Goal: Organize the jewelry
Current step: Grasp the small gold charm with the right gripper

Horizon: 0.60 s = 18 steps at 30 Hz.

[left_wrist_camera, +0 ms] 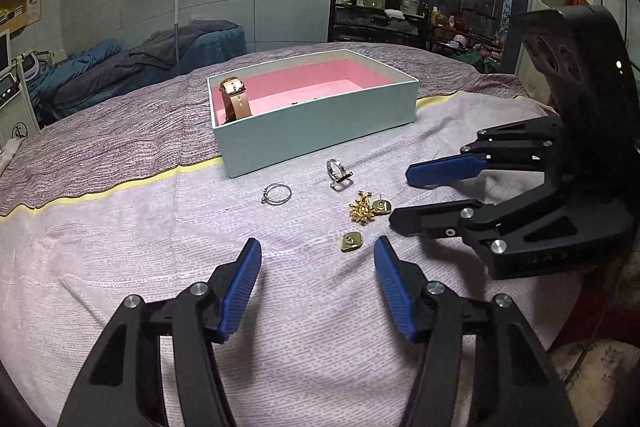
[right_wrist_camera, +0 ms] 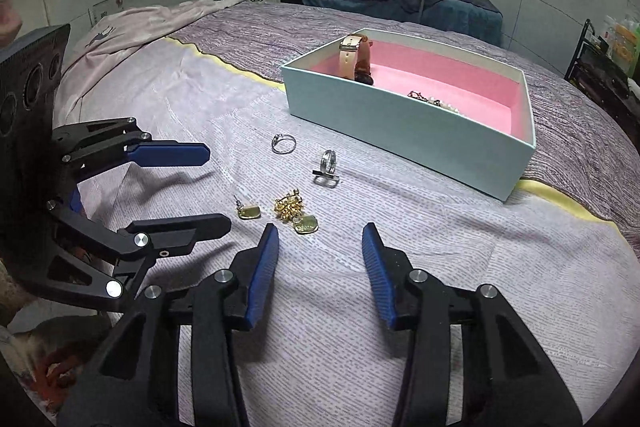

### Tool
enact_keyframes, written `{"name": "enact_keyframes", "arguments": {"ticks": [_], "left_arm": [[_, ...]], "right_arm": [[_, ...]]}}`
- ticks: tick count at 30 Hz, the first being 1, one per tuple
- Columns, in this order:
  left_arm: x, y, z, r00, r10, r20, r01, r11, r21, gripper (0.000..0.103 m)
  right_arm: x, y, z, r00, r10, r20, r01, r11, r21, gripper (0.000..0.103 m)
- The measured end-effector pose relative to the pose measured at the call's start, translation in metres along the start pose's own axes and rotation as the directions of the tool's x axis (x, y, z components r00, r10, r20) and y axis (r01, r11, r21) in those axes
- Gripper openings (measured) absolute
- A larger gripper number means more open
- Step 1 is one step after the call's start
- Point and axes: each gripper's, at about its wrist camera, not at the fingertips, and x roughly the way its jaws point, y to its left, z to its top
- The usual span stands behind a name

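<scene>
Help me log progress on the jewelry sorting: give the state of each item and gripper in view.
Pale blue box with pink lining: open, lidless.
Tan leather-strap watch: inside the box, standing on edge.
Thin silver ring: on the cloth, outside the box.
Wide silver bar ring: on the cloth, upright.
Gold spiky brooch: on the cloth.
Two gold square earrings: on the cloth, apart.
Left gripper: jaws open, empty.
Right gripper: jaws open, empty.

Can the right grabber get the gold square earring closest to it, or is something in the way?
Probably yes. The right gripper is open, and the gold square earring lies uncovered on the cloth just ahead, though it touches the gold cluster.
</scene>
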Motion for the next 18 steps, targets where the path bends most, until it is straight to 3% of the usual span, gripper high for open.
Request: {"name": "enact_keyframes", "arguments": {"ticks": [18], "left_arm": [[0.015,-0.007,0.002,0.999,-0.043,-0.032,0.042,0.999,-0.005,0.040]], "right_arm": [[0.017,0.004,0.013,0.998,0.040,-0.046,-0.041,0.999,-0.032,0.014]]}}
